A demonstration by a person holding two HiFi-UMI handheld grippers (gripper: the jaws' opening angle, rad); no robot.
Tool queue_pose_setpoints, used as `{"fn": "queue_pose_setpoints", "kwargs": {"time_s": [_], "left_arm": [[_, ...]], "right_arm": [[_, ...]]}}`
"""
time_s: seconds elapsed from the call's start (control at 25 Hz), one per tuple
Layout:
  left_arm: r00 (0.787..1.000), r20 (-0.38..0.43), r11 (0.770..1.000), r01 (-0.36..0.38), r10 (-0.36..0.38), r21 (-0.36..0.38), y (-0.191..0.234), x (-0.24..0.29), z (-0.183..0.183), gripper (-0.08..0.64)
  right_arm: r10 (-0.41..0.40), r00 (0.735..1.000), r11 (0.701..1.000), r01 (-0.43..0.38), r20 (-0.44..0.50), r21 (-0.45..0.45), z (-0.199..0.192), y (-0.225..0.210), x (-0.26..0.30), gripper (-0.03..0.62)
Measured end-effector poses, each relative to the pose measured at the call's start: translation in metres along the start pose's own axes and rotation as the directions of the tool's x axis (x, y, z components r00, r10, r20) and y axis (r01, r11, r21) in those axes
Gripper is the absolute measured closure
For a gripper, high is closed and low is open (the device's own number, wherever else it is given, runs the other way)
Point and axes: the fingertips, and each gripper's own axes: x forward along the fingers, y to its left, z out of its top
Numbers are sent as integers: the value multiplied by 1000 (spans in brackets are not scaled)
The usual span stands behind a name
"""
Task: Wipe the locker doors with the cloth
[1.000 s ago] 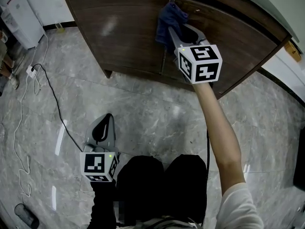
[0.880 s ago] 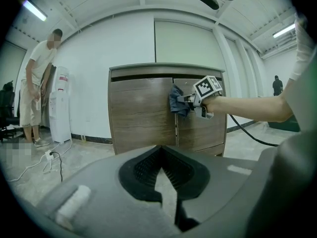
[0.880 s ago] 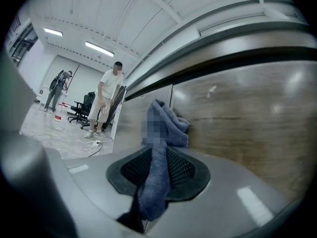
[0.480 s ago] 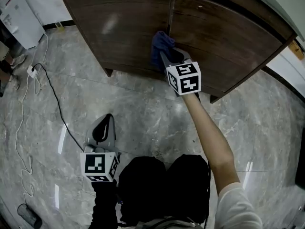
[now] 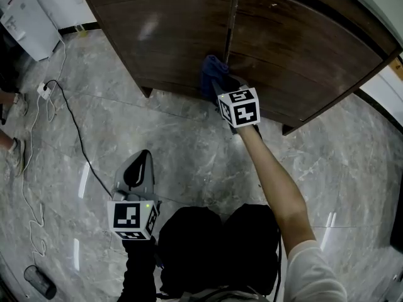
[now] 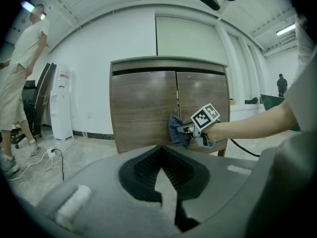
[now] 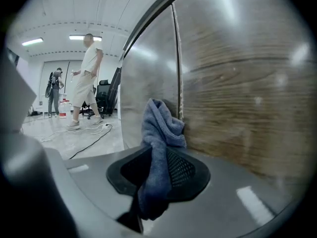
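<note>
The brown wooden locker (image 5: 170, 36) has two doors that meet at a vertical seam. My right gripper (image 5: 217, 83) is shut on a blue cloth (image 5: 213, 73) and holds it against that seam, low on the doors. In the right gripper view the cloth (image 7: 161, 133) hangs between the jaws and bunches against the right door (image 7: 247, 93). The left gripper view shows the locker (image 6: 143, 103) from the front, with the cloth (image 6: 176, 130) at mid-height. My left gripper (image 5: 142, 157) hovers over the floor well short of the locker, shut and holding nothing.
A white appliance (image 5: 25, 17) stands at the far left, with a black cable (image 5: 69, 124) and a white power strip (image 5: 43, 90) trailing over the marble floor. A person (image 6: 20, 73) stands to the left. My knees (image 5: 214, 238) are at the bottom of the head view.
My right gripper has slid the cloth down the seam from the upper part of the doors to near their lower edge. The left gripper has stayed put.
</note>
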Motion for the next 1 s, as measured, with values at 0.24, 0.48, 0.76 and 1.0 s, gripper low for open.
{"fn": "queue_pose_setpoints", "kwargs": {"time_s": [0.24,0.48,0.76,1.0], "left_arm": [[1000,-9,1000,-9,8,-5,6,-1,-5,557],[1000,-23,1000,-16,16,-12,11,-1,-12,558],[1000,-17,1000,-20,20,-18,14,0,-10,558],[1000,-8,1000,-18,17,-23,13,-1,-8,558]], "right_arm": [[5,998,1000,-3,-67,20,-34,3,15,503],[13,994,1000,-10,-112,27,-52,7,29,503],[7,995,1000,-6,-102,4,-31,11,25,503],[12,1000,999,-12,-1,-31,38,18,10,503]]}}
